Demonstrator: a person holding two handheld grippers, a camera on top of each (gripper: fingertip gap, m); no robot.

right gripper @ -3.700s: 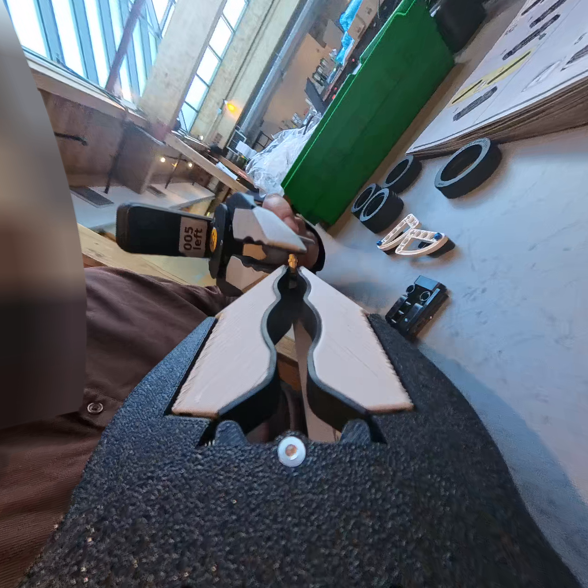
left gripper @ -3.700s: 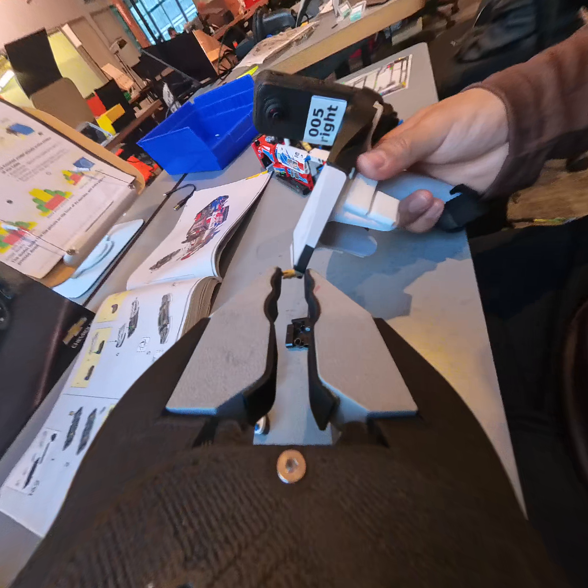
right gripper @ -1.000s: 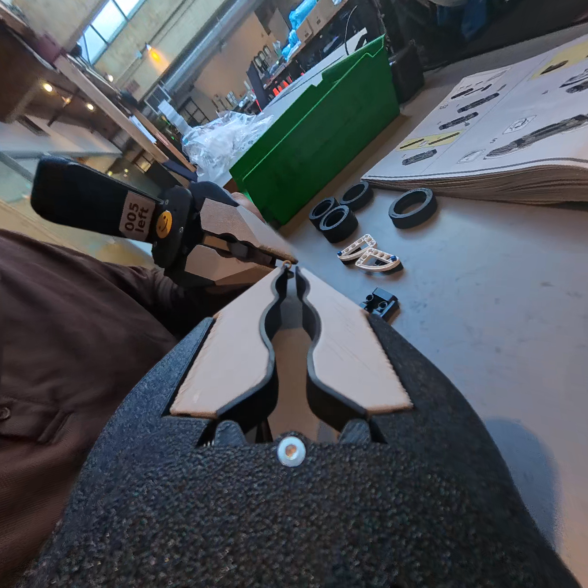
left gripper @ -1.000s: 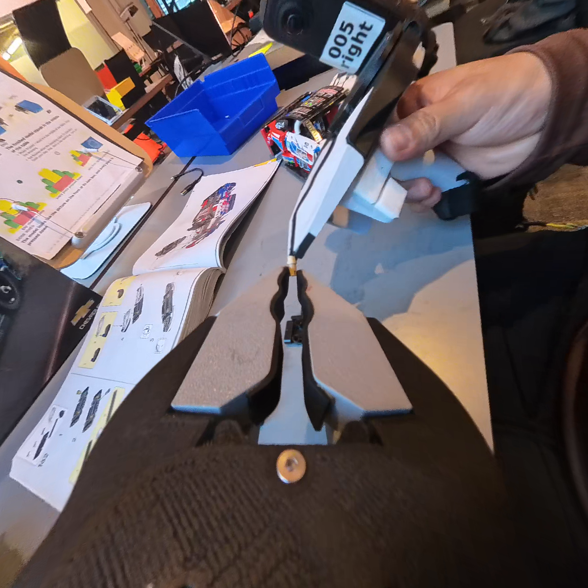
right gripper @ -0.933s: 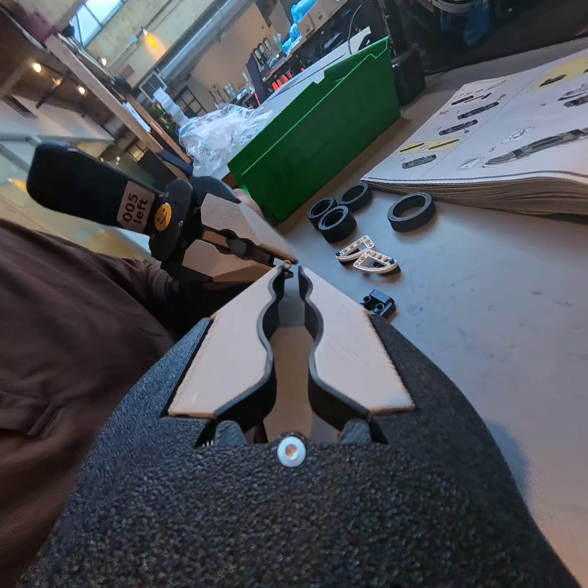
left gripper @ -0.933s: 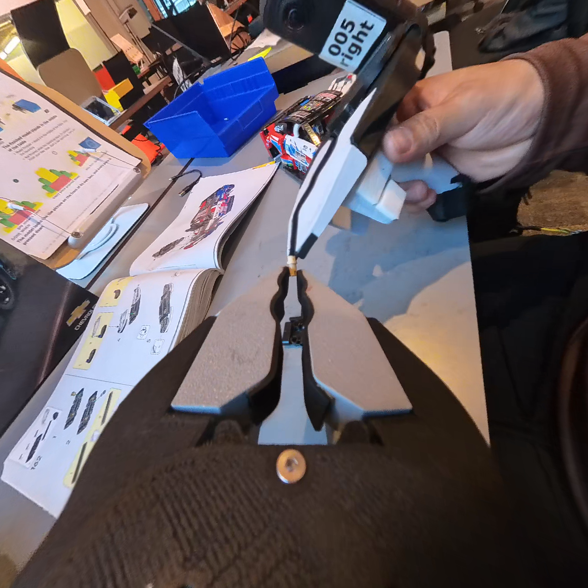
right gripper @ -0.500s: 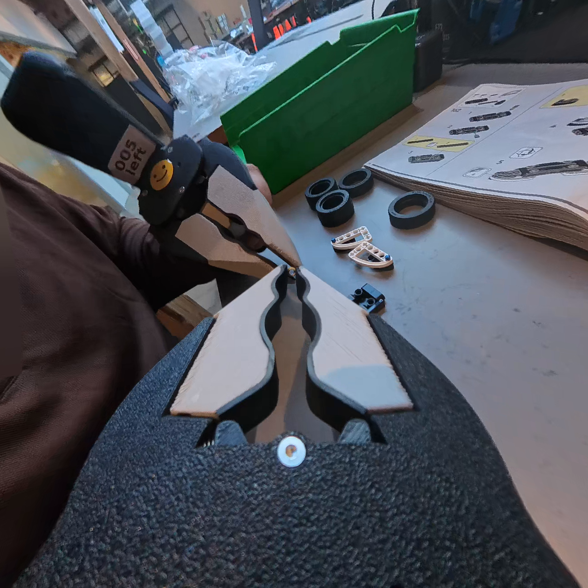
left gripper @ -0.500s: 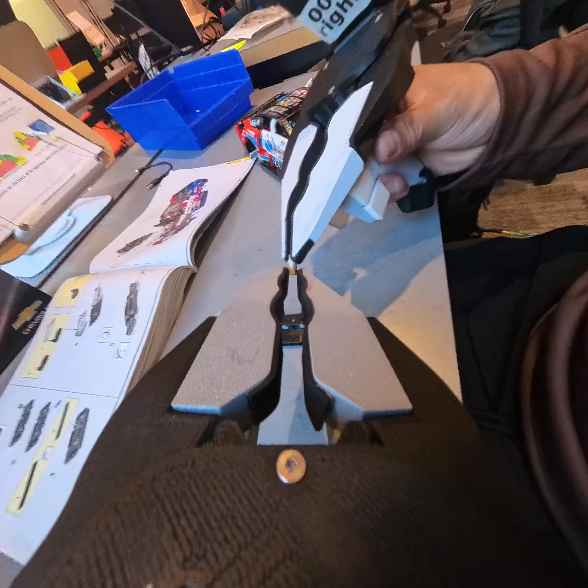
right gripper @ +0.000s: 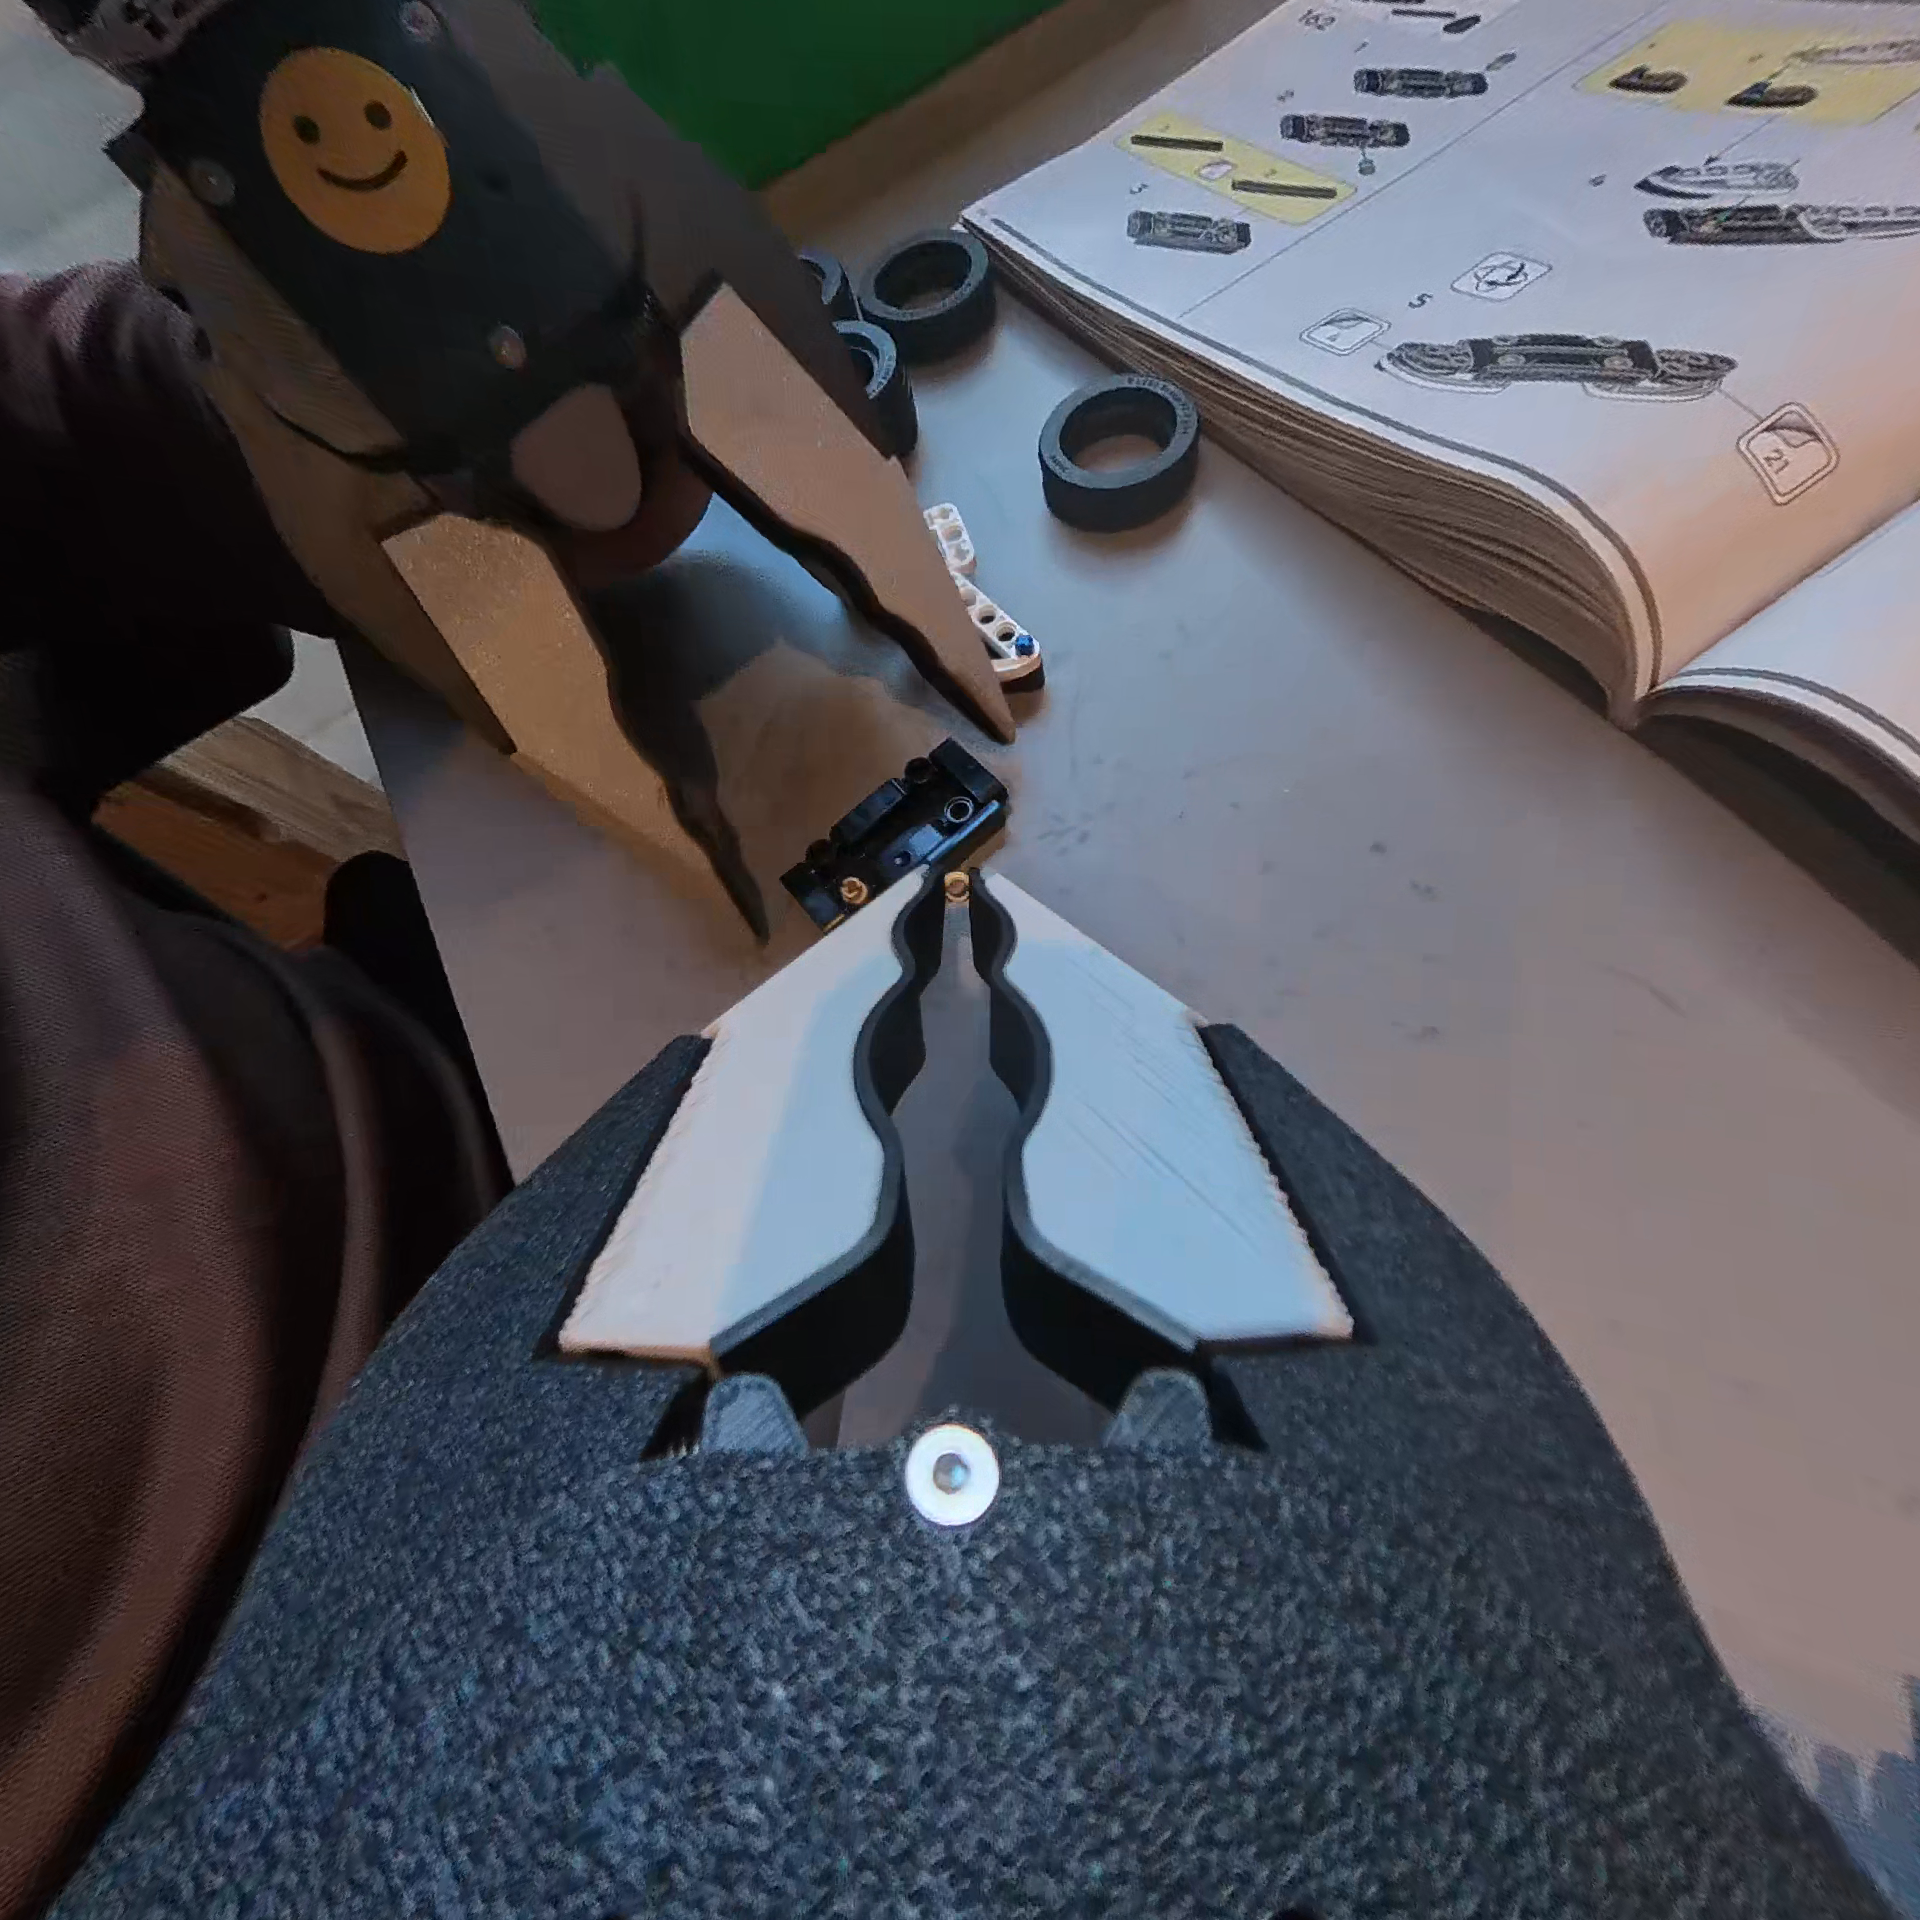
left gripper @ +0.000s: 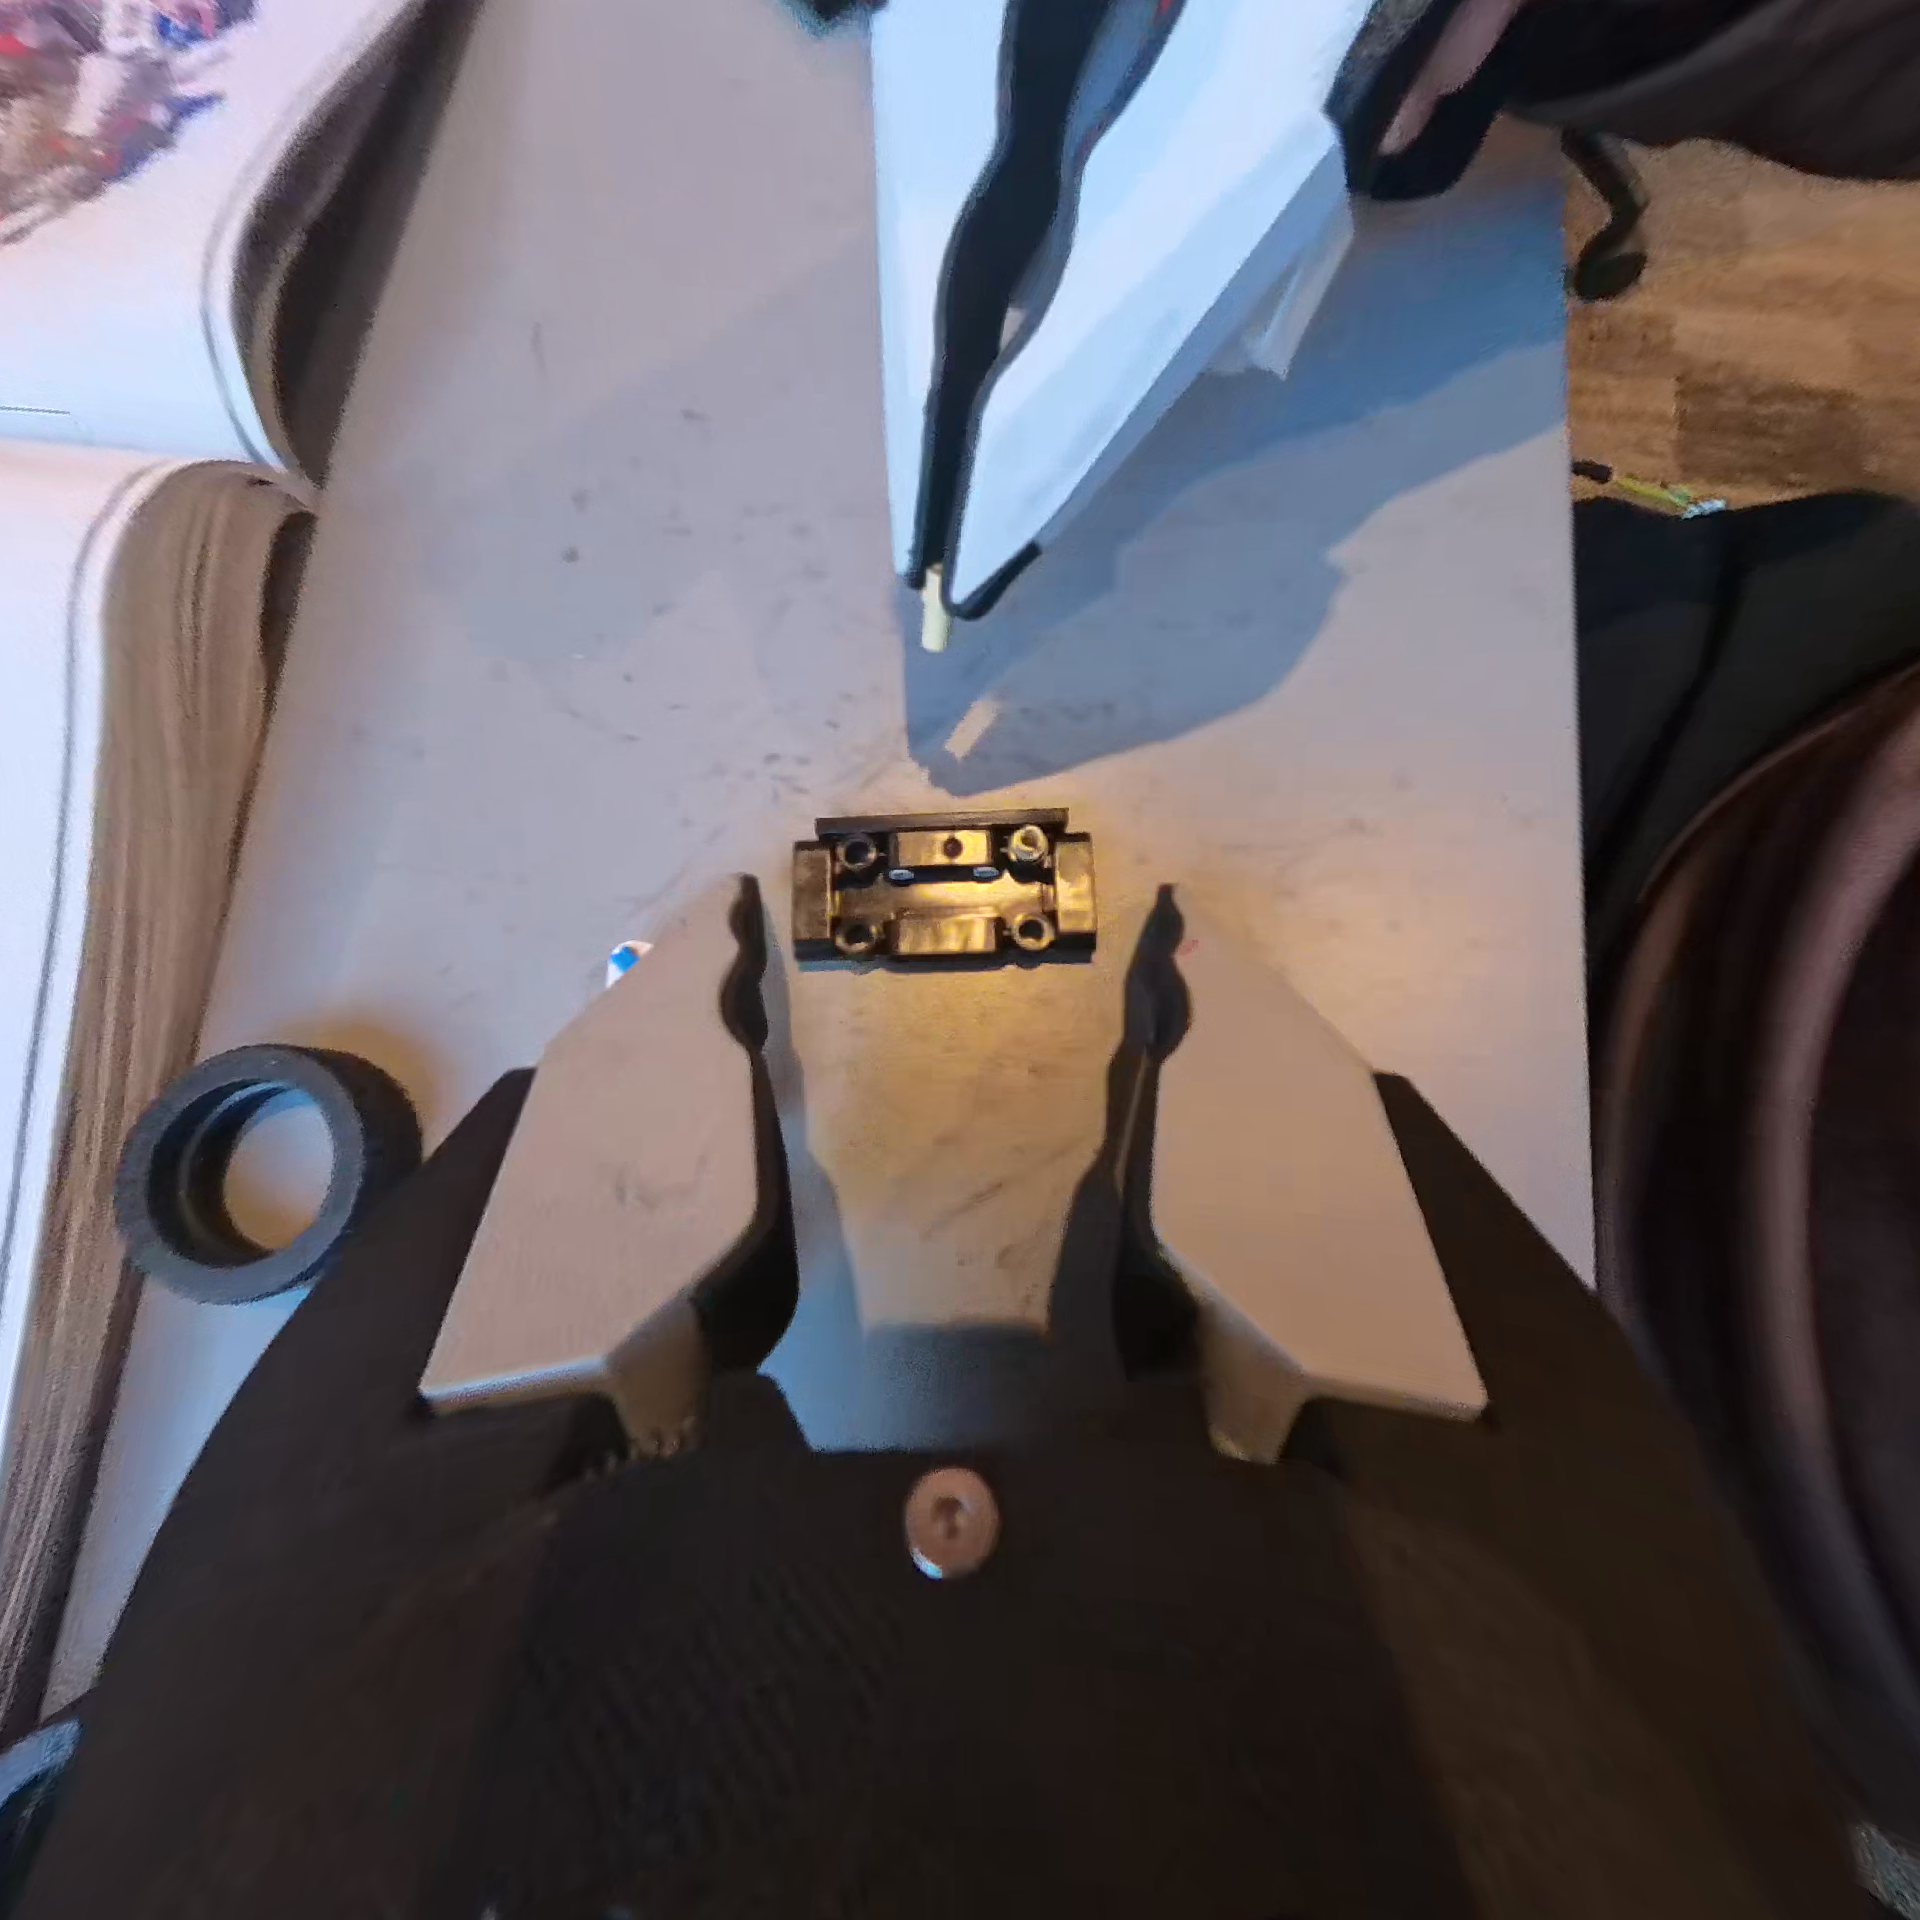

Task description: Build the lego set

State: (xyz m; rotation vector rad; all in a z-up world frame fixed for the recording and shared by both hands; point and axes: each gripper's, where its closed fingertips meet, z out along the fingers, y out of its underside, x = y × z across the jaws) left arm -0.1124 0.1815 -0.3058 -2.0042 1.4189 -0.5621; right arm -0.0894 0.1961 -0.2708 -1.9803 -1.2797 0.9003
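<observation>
- Black brick (left gripper: pixel 943 896) lies flat on the grey desk (left gripper: pixel 623 520), holes facing up, a tan pin seated in one corner hole.
- Left hand-held gripper (left gripper: pixel 951 914): jaws wide apart, flanking the brick, holding nothing.
- Right hand-held gripper (right gripper: pixel 951 883): jaws pinched on a small tan pin (right gripper: pixel 957 884), just beside the brick.
- Nearby: tyre (left gripper: pixel 244 1172), white beams (right gripper: pixel 982 608), open booklet (right gripper: pixel 1558 260).

Three black tyres (right gripper: pixel 1118 449) beyond the left tongs; one black brick (right gripper: pixel 900 834); one tan peg (left gripper: pixel 934 623); one instruction book (right gripper: pixel 1538 312); two white curved beams (right gripper: pixel 987 613).
</observation>
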